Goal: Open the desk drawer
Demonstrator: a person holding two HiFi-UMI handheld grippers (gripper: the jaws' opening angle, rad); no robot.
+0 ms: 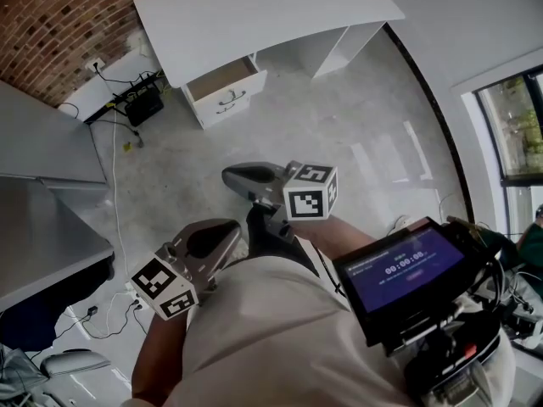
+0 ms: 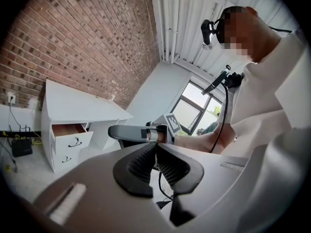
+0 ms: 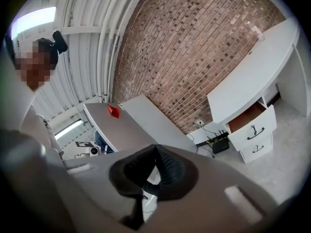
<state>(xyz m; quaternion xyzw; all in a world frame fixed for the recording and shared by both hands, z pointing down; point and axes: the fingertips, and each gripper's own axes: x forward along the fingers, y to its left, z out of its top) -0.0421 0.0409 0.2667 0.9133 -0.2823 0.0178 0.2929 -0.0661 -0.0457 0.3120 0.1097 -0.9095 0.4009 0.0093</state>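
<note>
1. The white table [image 1: 254,15] stood at the far side of the room against a brick wall [image 1: 59,24]. It was well apart from both claws.
2. Its top drawer [image 1: 222,76] stood pulled out toward the room, with the brown inside showing. The lower drawer [image 2: 65,160] beneath it sat flush with the table's front. Each drawer front carried a dark curved handle.
3. The left claw [image 1: 222,234] was held low and close to the person's body, at the near left. Its ribbed pads were pressed together with nothing between them.
4. The right claw [image 1: 231,176] was held just beyond the left one, a little farther from the body. Its pads were likewise closed on each other and held nothing.
5. Seen from the left claw, the right claw lay across the middle of the picture, with the open top drawer far off to the left.
6. A black box [image 1: 144,107] with cables sat on the grey floor [image 1: 339,117], left of the table.
7. A second, grey tabletop [image 1: 42,142] ran along the left side.
8. A dark device with a lit purple screen [image 1: 407,265] hung at the person's chest, at the near right.
</note>
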